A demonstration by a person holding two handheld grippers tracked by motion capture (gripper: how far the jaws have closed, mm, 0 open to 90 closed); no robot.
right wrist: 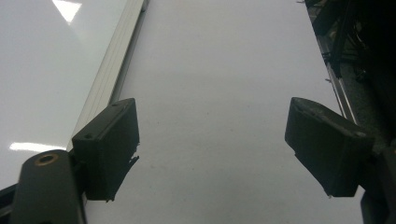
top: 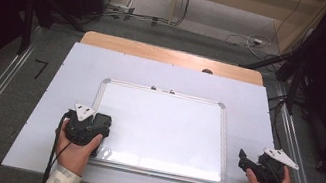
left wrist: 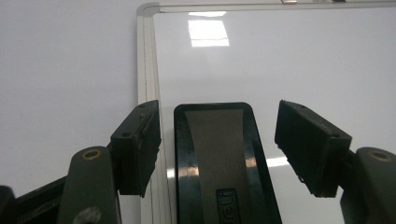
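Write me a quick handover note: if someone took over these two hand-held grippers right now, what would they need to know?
Left gripper: open, jaws either side of the black whiteboard eraser, not yet closed on it.
Right gripper: open, holding nothing, over the white table sheet beside the board's right edge.
Whiteboard: lies flat mid-table, looks clean; the eraser sits at its near left corner.
Done: nothing evident.
Left: probably close on the eraser.

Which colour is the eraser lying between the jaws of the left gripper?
Glossy black eraser with a dark grey centre strip, clearest in the left gripper view.
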